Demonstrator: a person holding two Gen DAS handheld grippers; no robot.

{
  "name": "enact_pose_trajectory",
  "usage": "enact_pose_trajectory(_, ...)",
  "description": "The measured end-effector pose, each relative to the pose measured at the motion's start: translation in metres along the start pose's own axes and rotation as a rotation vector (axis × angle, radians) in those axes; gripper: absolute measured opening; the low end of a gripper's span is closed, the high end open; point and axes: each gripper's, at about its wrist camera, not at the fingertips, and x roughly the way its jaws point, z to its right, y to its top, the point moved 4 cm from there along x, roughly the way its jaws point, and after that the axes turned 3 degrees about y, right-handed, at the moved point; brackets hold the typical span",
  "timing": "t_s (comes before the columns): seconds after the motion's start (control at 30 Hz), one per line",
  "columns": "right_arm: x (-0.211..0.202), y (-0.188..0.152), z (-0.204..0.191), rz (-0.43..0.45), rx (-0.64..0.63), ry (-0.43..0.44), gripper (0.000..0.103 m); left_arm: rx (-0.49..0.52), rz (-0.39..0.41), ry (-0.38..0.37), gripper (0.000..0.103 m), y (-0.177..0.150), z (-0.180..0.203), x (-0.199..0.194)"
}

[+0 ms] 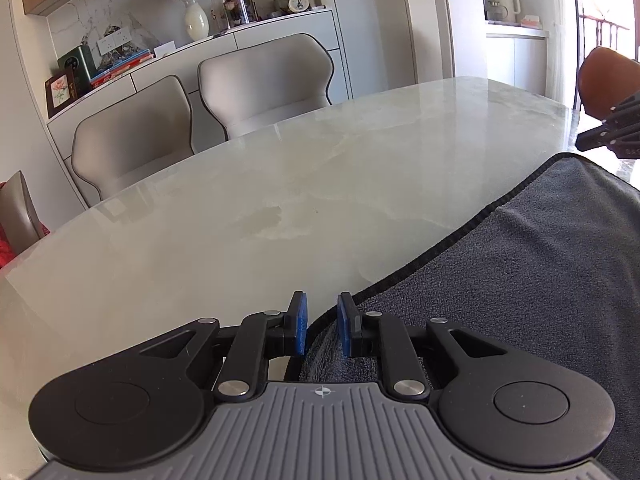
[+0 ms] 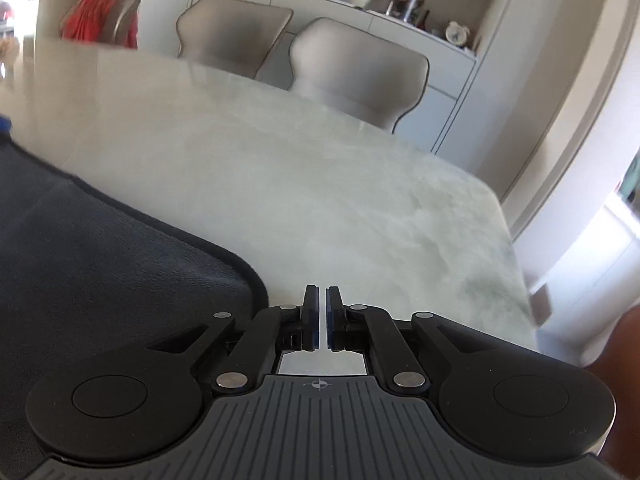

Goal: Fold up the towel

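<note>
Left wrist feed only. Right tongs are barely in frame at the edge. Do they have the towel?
Observer: No. The right tongs are shut with nothing between them.
Operator: Where's the towel on that side?
Observer: The towel ends in a rounded corner just left of the tongs, not between them.
Operator: Anything ahead of them?
Observer: Only bare table directly ahead.
</note>
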Motion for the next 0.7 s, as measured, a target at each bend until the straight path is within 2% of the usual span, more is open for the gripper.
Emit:
enact_pose_trajectory(0.1, -0.032, -0.01, -0.014, 0.017, -0.053, 0.038, 0.007, -0.006, 0.025, 0.018, 0.019, -0.002, -0.003, -0.016)
enact_pose_trajectory(0.17, -0.056, -0.024, -0.026, 0.017, -0.072, 0.094, 0.008, -0.004, 0.041, 0.009, 0.02, -0.009, 0.001, -0.037)
enact_pose_trajectory(0.23, -0.081, -0.041, -0.04, 0.016, -0.08, 0.168, 0.008, 0.016, 0.057, 0.002, 0.023, -0.018, 0.008, -0.06)
enact_pose_trajectory(0.33, -0.111, -0.067, -0.058, 0.0, -0.104, 0.229, 0.009, 0.062, 0.066, -0.027, 0.031, -0.037, 0.028, -0.094)
enact_pose_trajectory(0.4, -0.124, -0.08, -0.066, -0.019, -0.123, 0.232, 0.01, 0.087, 0.07, -0.064, 0.032, -0.053, 0.045, -0.116)
enact_pose_trajectory(0.53, -0.151, -0.108, -0.077, -0.034, -0.126, 0.205, 0.012, 0.134, 0.082, -0.083, 0.034, -0.089, 0.079, -0.159)
enact_pose_trajectory(0.63, -0.169, -0.123, -0.072, -0.035, -0.069, 0.18, 0.013, 0.155, 0.092, -0.066, 0.041, -0.109, 0.095, -0.181)
enact_pose_trajectory(0.7, -0.177, -0.129, -0.07, -0.027, -0.043, 0.174, 0.013, 0.17, 0.094, -0.054, 0.042, -0.118, 0.103, -0.191)
